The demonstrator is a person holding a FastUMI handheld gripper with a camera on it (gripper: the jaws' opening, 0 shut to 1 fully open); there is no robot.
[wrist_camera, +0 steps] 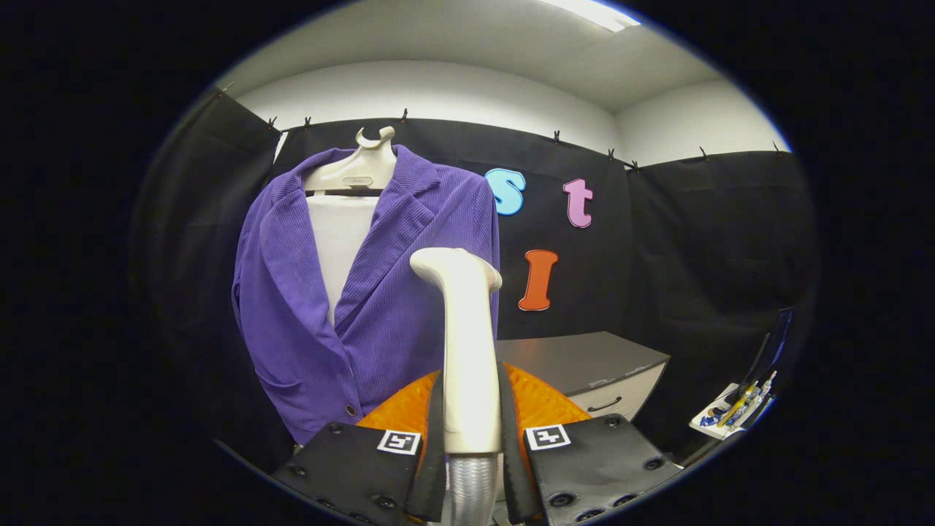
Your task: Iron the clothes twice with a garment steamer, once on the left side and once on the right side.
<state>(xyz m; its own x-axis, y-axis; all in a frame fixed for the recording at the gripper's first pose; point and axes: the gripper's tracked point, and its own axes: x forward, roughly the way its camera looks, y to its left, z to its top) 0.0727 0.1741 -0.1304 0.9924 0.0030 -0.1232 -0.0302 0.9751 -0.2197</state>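
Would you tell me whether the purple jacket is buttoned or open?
Buttoned low: the purple jacket hangs on a hanger, lapels spread above. The gripper clamps the steamer.

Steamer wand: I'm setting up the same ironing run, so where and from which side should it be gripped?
Grip the steamer wand on its straight lower shaft, fingers closing from either side, as the gripper does here: the bent head stays free toward the purple jacket.

booth | black cloth walls [694,241] | ceiling strip light [588,12] | cabinet [584,361]
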